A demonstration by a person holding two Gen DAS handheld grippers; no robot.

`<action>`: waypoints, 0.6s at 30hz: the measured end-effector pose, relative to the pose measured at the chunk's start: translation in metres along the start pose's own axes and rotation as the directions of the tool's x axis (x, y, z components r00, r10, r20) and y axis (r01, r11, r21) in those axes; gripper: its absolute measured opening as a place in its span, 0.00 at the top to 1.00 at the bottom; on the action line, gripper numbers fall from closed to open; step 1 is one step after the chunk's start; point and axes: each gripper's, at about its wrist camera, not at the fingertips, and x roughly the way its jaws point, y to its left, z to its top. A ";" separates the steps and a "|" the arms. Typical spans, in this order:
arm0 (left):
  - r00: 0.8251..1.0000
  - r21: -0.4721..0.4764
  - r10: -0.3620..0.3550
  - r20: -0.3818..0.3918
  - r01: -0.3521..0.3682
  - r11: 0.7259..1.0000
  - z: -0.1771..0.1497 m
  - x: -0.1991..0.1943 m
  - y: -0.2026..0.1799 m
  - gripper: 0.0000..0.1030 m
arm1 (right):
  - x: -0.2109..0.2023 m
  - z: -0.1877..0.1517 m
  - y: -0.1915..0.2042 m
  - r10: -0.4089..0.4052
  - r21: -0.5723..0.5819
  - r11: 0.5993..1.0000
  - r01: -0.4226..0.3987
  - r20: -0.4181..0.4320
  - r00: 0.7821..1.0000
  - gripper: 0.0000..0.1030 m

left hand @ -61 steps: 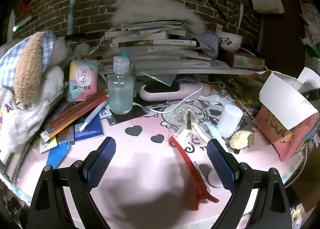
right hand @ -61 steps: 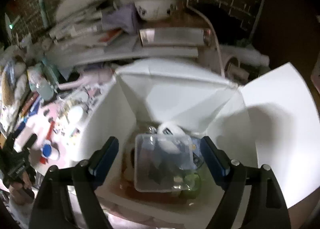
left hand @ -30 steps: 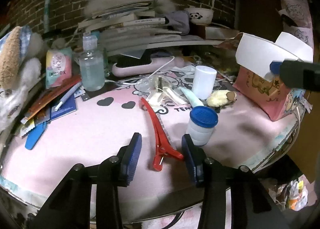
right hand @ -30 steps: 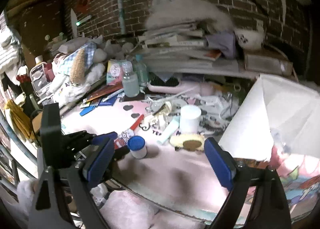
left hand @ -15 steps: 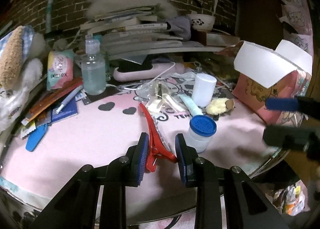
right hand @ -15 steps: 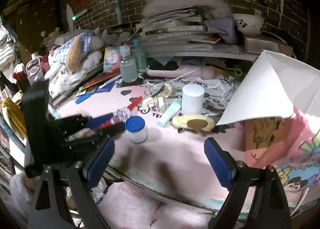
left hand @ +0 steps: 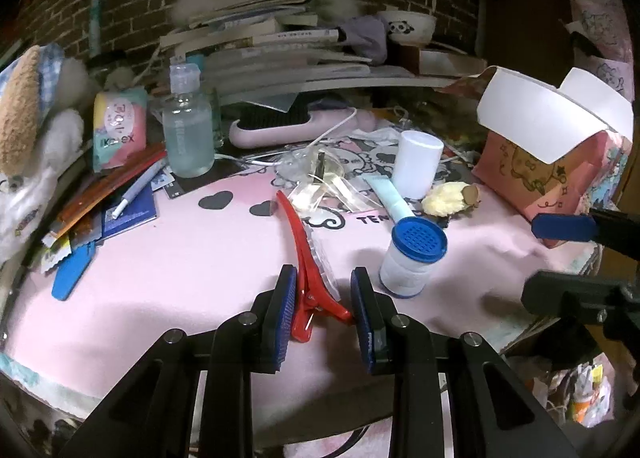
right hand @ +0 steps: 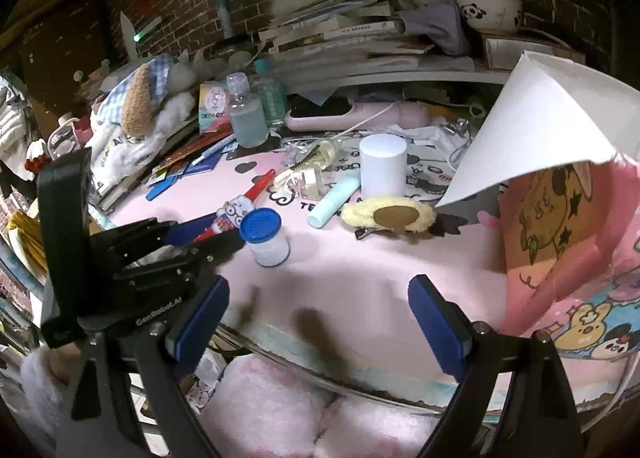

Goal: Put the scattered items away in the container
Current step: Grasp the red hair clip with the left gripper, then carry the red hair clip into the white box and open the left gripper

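A dim brick wall and stacked books back my pink worktop (left hand: 192, 290), cluttered with small things. My left tool (left hand: 323, 312) has narrowed from wide around the near end of the red hair clip (left hand: 306, 258), pads almost touching it, clip lying flat. I judge the grip is about to finish. My right tool (right hand: 316, 318), back from the pink box (right hand: 560, 234) at right, hangs wide and empty near the edge. The blue-capped jar (left hand: 414, 258) stands just right of the clip.
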 end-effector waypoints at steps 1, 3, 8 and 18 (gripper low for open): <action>1.000 0.001 0.008 -0.003 -0.008 1.000 0.001 0.002 0.000 0.76 | 0.001 0.000 0.000 0.000 0.000 1.000 0.000 -0.001 1.000 0.13; 1.000 0.008 0.017 -0.009 -0.017 1.000 0.004 0.005 0.000 0.76 | 0.002 -0.001 0.000 0.003 0.001 1.000 -0.003 -0.004 1.000 0.13; 0.999 0.019 0.029 -0.018 -0.029 0.999 0.009 0.011 -0.002 0.71 | 0.004 0.000 -0.001 0.007 0.009 1.000 -0.007 -0.004 1.000 0.13; 0.999 -0.011 0.033 -0.025 -0.034 0.999 0.014 0.015 0.002 0.87 | 0.009 -0.001 -0.005 0.004 0.026 1.000 -0.004 -0.012 1.000 0.13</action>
